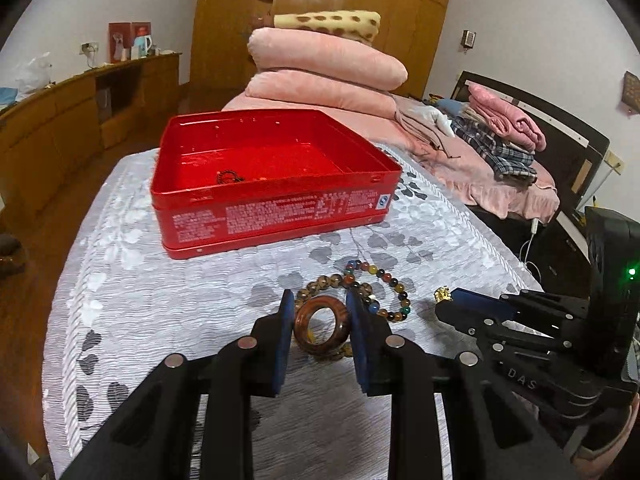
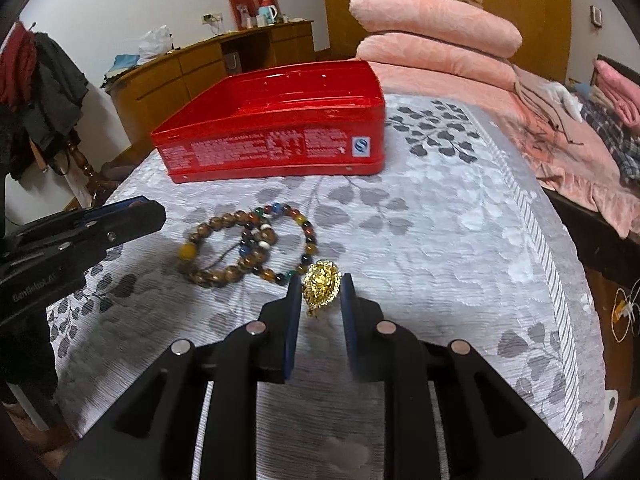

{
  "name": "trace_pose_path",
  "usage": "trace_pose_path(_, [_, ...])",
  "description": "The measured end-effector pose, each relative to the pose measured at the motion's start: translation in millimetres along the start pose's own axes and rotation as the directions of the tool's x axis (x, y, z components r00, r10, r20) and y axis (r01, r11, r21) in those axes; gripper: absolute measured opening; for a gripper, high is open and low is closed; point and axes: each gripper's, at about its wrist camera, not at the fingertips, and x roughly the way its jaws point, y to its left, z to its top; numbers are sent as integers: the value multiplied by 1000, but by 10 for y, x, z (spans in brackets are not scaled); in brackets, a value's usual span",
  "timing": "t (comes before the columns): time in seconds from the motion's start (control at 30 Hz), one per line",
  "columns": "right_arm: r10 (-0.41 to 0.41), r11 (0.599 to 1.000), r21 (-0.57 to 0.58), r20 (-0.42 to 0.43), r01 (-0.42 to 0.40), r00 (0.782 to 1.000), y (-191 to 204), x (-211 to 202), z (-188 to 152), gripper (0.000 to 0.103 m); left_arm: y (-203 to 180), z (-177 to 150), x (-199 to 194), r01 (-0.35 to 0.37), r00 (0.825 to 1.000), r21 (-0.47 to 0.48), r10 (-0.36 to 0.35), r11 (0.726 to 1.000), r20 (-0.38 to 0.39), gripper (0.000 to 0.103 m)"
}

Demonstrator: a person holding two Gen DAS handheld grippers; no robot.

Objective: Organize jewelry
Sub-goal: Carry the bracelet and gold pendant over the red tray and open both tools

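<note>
- On the left, the red tin (image 1: 276,184) stands open on the grey leaf-pattern cloth (image 1: 132,280). One dark beaded piece (image 1: 229,177) already lies inside, so I judge the sorting as only begun.
- Your left gripper (image 1: 319,312) has its pads on both sides of a brown wooden ring (image 1: 319,330). They seem to touch it and the ring looks a little lifted, so I judge it as grasped.
- Next, two bead bracelets lie on the cloth before the tin, overlapping: the brown bracelet (image 2: 224,244), with one yellow bead, and the multicolour bracelet (image 2: 298,236). Both wait for the tin.
- On the right, your right gripper (image 2: 320,292) frames a gold pendant (image 2: 320,286), shiny and finely worked. I cannot tell if the pads already press it.
</note>
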Motion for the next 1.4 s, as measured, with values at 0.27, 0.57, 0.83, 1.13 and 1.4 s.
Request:
trace_pose_path(0.27, [1, 1000, -19, 16, 0, 1000, 92, 0, 148, 18, 111, 31, -21, -17, 1000, -21, 17, 1000, 8, 26])
trace_pose_path(0.57, [16, 999, -40, 49, -14, 999, 189, 7, 395, 18, 253, 156, -18, -43, 999, -46, 45, 998, 32, 26])
trace_pose_path(0.83, [31, 998, -49, 80, -27, 996, 233, 40, 687, 18, 317, 384, -30, -53, 996, -53, 57, 997, 69, 26])
trace_pose_path(1.13, [40, 998, -53, 110, -35, 993, 252, 106, 1057, 18, 399, 736, 69, -83, 991, -60, 89, 995, 101, 26])
trace_pose_path(1.4, [42, 998, -45, 118, -37, 992, 198, 286, 1424, 18, 538, 1033, 335, -123, 987, -75, 129, 990, 90, 26])
